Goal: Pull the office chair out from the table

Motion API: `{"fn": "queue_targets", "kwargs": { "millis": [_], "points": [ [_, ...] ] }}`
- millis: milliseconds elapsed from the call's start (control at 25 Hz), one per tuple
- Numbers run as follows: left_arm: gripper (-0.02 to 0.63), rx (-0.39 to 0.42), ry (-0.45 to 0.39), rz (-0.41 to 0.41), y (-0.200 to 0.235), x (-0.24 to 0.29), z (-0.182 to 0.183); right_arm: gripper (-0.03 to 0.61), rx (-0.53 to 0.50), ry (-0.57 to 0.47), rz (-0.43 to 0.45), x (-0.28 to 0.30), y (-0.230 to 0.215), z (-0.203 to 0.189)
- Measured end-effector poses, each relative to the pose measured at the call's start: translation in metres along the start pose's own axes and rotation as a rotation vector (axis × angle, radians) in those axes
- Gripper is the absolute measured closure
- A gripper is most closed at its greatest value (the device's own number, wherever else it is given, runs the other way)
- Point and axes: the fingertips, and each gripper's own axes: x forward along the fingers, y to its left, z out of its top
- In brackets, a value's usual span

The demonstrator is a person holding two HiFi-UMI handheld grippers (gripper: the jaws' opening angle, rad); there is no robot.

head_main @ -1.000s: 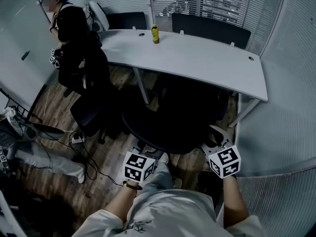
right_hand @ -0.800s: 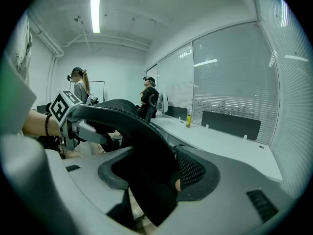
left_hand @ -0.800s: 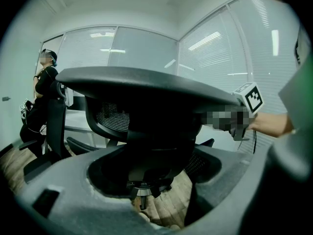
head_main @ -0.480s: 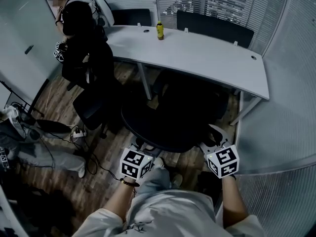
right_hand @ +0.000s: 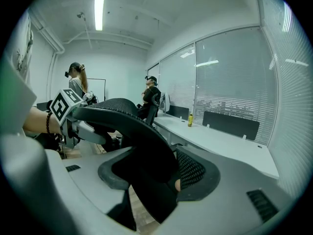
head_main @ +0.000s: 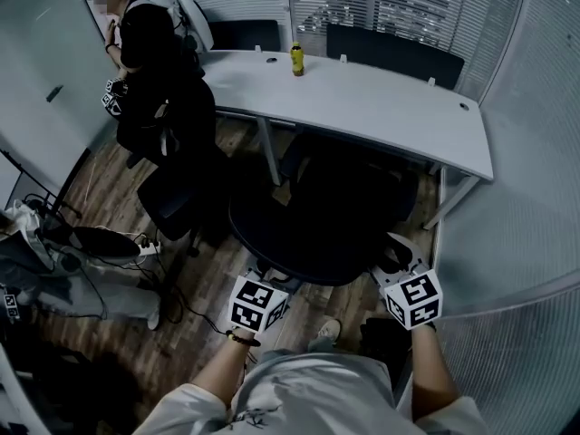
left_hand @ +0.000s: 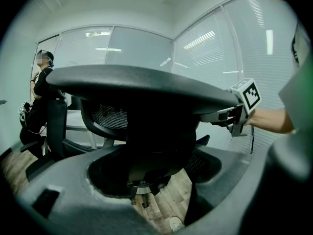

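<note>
The left hand-held gripper (head_main: 262, 279) has its two jaws closed on the top edge of the office chair (head_main: 313, 229), near the left end of the backrest; in the left gripper view the dark backrest fills the gap between the jaws. The right hand-held gripper (head_main: 391, 259) grips the same top edge near its right end; in the right gripper view the curved edge runs right down between its jaws. The two grippers are well apart, with the chair's back stretched between them; the chair is right in front of the person, its back toward them.

The front of the chair is tucked under the near edge of the white worktop (head_main: 362, 107); a yellow bottle (head_main: 296, 59) stands upright on the far side of the worktop. Another dark chair (head_main: 168, 202) stands to the left on the wood floor (head_main: 213, 275); a person in black (head_main: 149, 53) stands by the worktop's left end. Cables (head_main: 136, 247) lie on the floor at the left.
</note>
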Motion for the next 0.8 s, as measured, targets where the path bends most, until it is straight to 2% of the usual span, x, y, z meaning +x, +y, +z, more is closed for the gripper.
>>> {"fn": "queue_targets", "kwargs": {
  "millis": [320,800],
  "points": [
    [0.285,0.005,0.016,-0.018,0.009,-0.031,-0.008,0.351,0.012,0.019,-0.024,-0.003,0.034,0.007],
    [0.287,0.030,0.014,-0.047,-0.010,-0.083,-0.036,0.350,0.022,0.002,-0.040,-0.035,0.089,-0.004]
  ]
}}
